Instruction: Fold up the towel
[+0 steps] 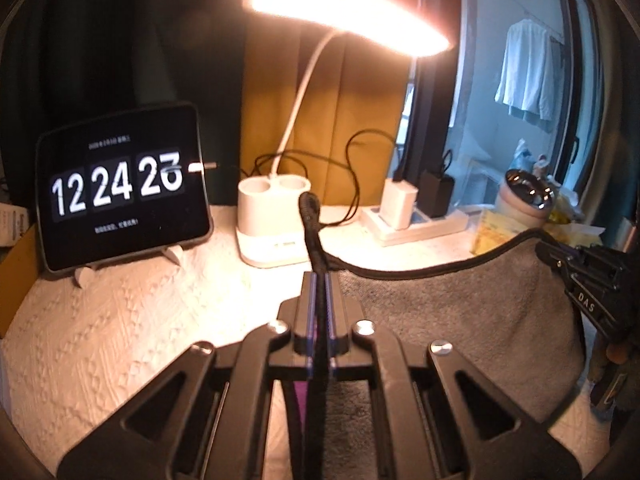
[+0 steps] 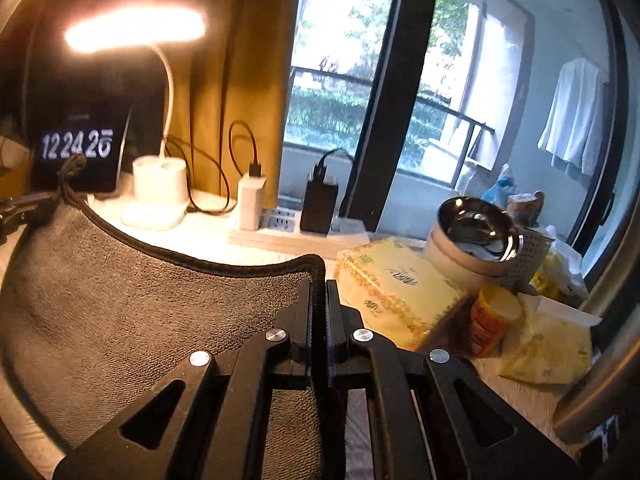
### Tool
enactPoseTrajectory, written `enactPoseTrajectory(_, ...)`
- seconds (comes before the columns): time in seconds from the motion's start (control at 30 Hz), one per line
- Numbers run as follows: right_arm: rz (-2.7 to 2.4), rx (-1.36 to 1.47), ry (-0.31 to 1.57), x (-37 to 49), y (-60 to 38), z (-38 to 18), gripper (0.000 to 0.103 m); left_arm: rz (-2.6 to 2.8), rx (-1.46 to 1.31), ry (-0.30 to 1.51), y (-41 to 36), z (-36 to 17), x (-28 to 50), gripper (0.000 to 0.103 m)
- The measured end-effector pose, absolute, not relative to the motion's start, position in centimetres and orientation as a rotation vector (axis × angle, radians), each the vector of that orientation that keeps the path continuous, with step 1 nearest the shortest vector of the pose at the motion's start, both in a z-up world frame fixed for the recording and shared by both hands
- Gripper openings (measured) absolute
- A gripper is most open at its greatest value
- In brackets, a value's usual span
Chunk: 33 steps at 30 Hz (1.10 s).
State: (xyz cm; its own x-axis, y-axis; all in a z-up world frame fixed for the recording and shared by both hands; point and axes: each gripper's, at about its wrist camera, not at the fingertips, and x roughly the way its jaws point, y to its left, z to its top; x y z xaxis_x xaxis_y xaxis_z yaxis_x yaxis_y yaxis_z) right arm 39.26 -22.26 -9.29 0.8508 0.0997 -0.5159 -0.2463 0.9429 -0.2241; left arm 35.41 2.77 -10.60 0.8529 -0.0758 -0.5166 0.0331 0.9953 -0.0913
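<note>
Towel (image 1: pixel 460 320), seemingly one, between two tools

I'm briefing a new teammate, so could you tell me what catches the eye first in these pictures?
The glowing desk lamp at the back of the table stands out first, with the clock screen to its left. In front, a grey towel hangs stretched between the left hand-held gripper and the right hand-held gripper, each pinching a top corner.

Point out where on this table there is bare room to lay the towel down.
Bare white textured tablecloth lies in front of the black clock display and white lamp base, left of the grey towel. The right end is crowded: yellow tissue packs, orange jar, steel bowl.
</note>
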Motion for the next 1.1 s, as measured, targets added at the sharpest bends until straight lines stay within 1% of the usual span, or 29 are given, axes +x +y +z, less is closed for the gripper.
enactPoseTrajectory(0.23,0.165,-0.314,0.613,41.8,-21.7,-11.8,0.005,-0.053,-0.093,0.676,3.0,-13.7,38.7,0.004)
enactPoseTrajectory(0.27,0.159,-0.314,0.631,42.2,-21.8,-12.2,0.005,-0.056,-0.099,0.689,3.1,-13.8,38.9,0.006)
enactPoseTrajectory(0.43,0.143,-0.311,0.683,43.2,-21.7,-12.8,0.006,-0.048,-0.104,0.795,3.0,-15.1,40.4,0.007)
enactPoseTrajectory(0.57,0.141,-0.308,0.711,43.5,-21.8,-13.1,0.006,-0.031,-0.097,0.805,3.0,-15.3,40.5,0.014)
enactPoseTrajectory(0.7,0.135,-0.289,0.738,43.9,-22.0,-13.3,0.013,-0.002,-0.069,0.817,2.9,-15.3,40.6,0.022)
enactPoseTrajectory(0.73,0.134,-0.280,0.743,44.0,-22.1,-13.3,0.014,-0.001,-0.070,0.813,2.9,-15.1,40.5,0.028)
enactPoseTrajectory(0.8,0.133,-0.260,0.755,44.2,-22.5,-13.3,0.020,-0.005,-0.074,0.808,2.9,-14.8,40.3,0.048)
enactPoseTrajectory(0.83,0.133,-0.254,0.761,44.2,-22.6,-13.4,0.022,-0.007,-0.075,0.805,3.0,-14.6,40.2,0.068)
enactPoseTrajectory(0.87,0.134,-0.249,0.768,44.3,-22.7,-13.4,0.026,-0.010,-0.078,0.802,3.0,-14.5,40.1,0.082)
enactPoseTrajectory(0.9,0.135,-0.247,0.771,44.3,-22.7,-13.5,0.029,-0.015,-0.082,0.799,3.0,-14.3,39.8,0.084)
enactPoseTrajectory(1.1,0.129,-0.223,0.745,43.5,-23.1,-12.3,0.029,-0.018,-0.080,0.789,2.8,-13.3,38.3,0.085)
